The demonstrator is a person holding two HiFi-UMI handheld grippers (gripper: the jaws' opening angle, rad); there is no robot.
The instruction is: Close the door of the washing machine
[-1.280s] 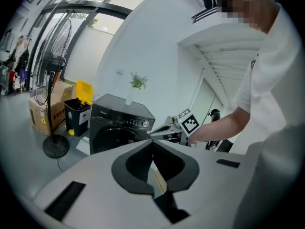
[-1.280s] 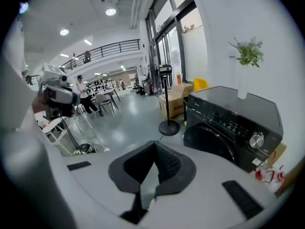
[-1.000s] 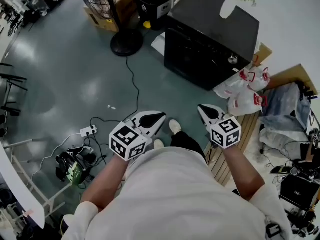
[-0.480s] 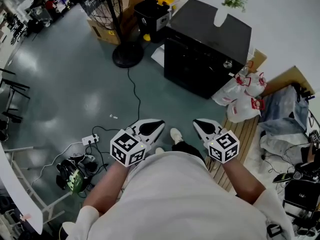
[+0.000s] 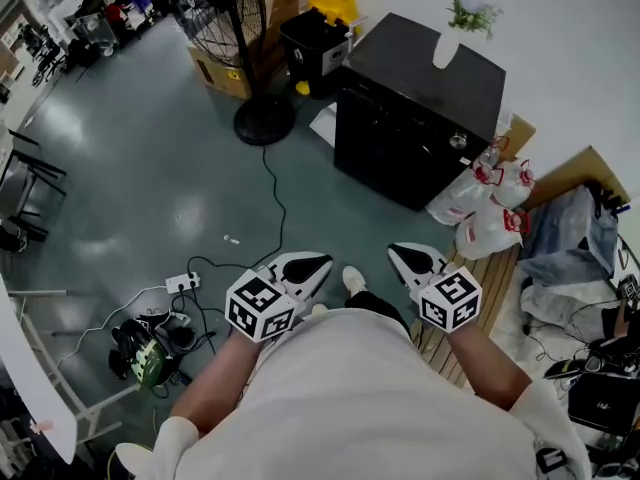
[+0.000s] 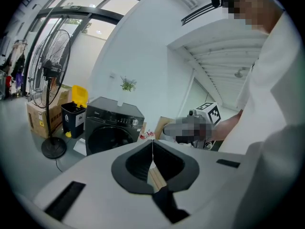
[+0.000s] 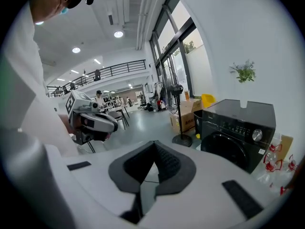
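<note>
From where I stand the washing machine (image 5: 420, 108) at one o'clock has its door (image 6: 110, 138) looking shut already, with the left tool (image 5: 312, 262) and right tool (image 5: 405, 254) pinched closed, empty, well apart from it.

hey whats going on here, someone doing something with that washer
A person holds a gripper in each hand. The left gripper and the right gripper are both shut, with nothing between the jaws. They are held in front of the body, well short of the black washing machine across the floor. Its round door looks closed from here, and neither gripper touches it.
</note>
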